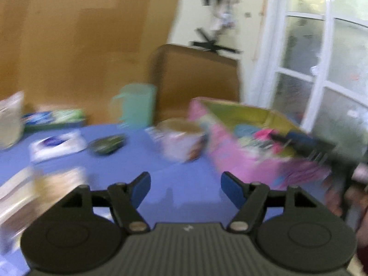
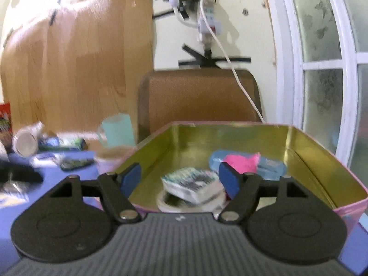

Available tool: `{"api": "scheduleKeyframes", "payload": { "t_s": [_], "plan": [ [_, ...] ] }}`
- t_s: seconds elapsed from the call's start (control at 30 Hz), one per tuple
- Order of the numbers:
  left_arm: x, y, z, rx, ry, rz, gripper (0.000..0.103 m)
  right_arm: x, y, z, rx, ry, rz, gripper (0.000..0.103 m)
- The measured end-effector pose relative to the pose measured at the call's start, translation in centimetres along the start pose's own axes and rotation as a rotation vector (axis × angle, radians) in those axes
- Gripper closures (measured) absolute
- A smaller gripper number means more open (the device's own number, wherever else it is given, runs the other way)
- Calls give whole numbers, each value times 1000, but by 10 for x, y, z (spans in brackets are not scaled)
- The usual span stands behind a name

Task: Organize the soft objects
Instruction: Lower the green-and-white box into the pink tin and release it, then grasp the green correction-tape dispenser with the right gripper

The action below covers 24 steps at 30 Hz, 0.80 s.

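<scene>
Landmark: the pink tin box with gold-coloured inside, standing on the blue worktop.

Well left of the box, left wrist view, much blurred: a white flat soft pack with a dark blue label. Nearer the box, a dark green oval pouch-like thing; kind uncertain. Behind these, a pale green plastic jug. Just beside the box's left wall, a short white and pink round tub.

Left tongs: apart, nothing between them, hanging above bare worktop left of the box.

Inside the box, right wrist view: a small wrapped packet printed teal and white lying tilted on a white ring-shaped thing, near the front wall. Behind them, a light blue soft pack with a bright pink soft piece on top of it.

Right tongs: apart, holding nothing, poised over the box's front edge above the packet.

Judgement: a drop into the box looks just done, and several soft things are already in. Soft pieces remain on the worktop left of the box. The next move calls for picking one, likely the white pack, closing on it gently, then carrying it right to the box.
</scene>
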<state>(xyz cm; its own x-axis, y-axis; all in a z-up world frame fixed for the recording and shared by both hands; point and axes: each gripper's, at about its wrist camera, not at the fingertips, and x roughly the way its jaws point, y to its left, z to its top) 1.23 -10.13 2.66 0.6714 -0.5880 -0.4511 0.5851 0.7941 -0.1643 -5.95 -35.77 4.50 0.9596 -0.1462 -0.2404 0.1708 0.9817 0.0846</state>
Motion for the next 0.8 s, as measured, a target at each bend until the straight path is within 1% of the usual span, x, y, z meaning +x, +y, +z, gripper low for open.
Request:
{"api": "scheduleKeyframes", "payload": {
  "t_s": [0.03, 0.07, 0.13, 0.17, 0.23, 0.27, 0.3, 0.33, 0.37, 0.4, 0.47, 0.5, 0.53, 0.57, 0.63, 0.67, 0.7, 0.77, 0.8],
  "plan": [
    [-9, 12, -7, -11, -2, 35, 33, -1, 7, 5, 1, 7, 43, 51],
    [-17, 24, -13, -27, -7, 67, 34, 2, 14, 8, -2, 19, 91, 61],
    [-32, 48, -22, -73, -20, 127, 34, 9, 35, 14, -24, 59, 199, 69],
    [-37, 60, -26, -101, -27, 157, 34, 13, 47, 15, -32, 82, 245, 71],
    [-46, 81, -30, -156, -43, 199, 34, 31, 76, 15, -39, 156, 337, 71],
    [-49, 92, -33, -194, -58, 206, 34, 44, 91, 15, -44, 202, 380, 70],
    [-50, 99, -34, -230, -70, 193, 35, 58, 107, 15, -48, 243, 413, 70],
    [-51, 103, -33, -252, -87, 173, 35, 75, 125, 14, -46, 278, 423, 66],
    [-51, 102, -32, -248, -105, 174, 34, 91, 142, 13, -46, 311, 414, 55],
    [-51, 99, -32, -233, -109, 182, 34, 111, 155, 12, -39, 344, 403, 51],
    [-53, 91, -33, -188, -126, 172, 33, 151, 177, 12, 7, 408, 366, 36],
    [-55, 87, -34, -171, -143, 167, 33, 171, 186, 12, 36, 440, 324, 34],
    [-58, 85, -36, -159, -157, 167, 32, 190, 192, 12, 66, 467, 291, 28],
    [-59, 84, -36, -155, -167, 166, 32, 207, 198, 11, 89, 491, 253, 25],
    [-61, 85, -36, -166, -181, 160, 32, 233, 208, 10, 90, 514, 180, 22],
    [-62, 87, -36, -174, -187, 156, 32, 240, 210, 7, 81, 528, 157, 25],
    [-63, 89, -36, -186, -195, 150, 32, 248, 212, 3, 64, 548, 150, 25],
    [-64, 92, -35, -205, -206, 140, 32, 244, 215, -2, -12, 515, 124, 49],
    [-65, 94, -35, -213, -212, 134, 32, 239, 214, -4, -45, 498, 139, 51]
  ]
}}
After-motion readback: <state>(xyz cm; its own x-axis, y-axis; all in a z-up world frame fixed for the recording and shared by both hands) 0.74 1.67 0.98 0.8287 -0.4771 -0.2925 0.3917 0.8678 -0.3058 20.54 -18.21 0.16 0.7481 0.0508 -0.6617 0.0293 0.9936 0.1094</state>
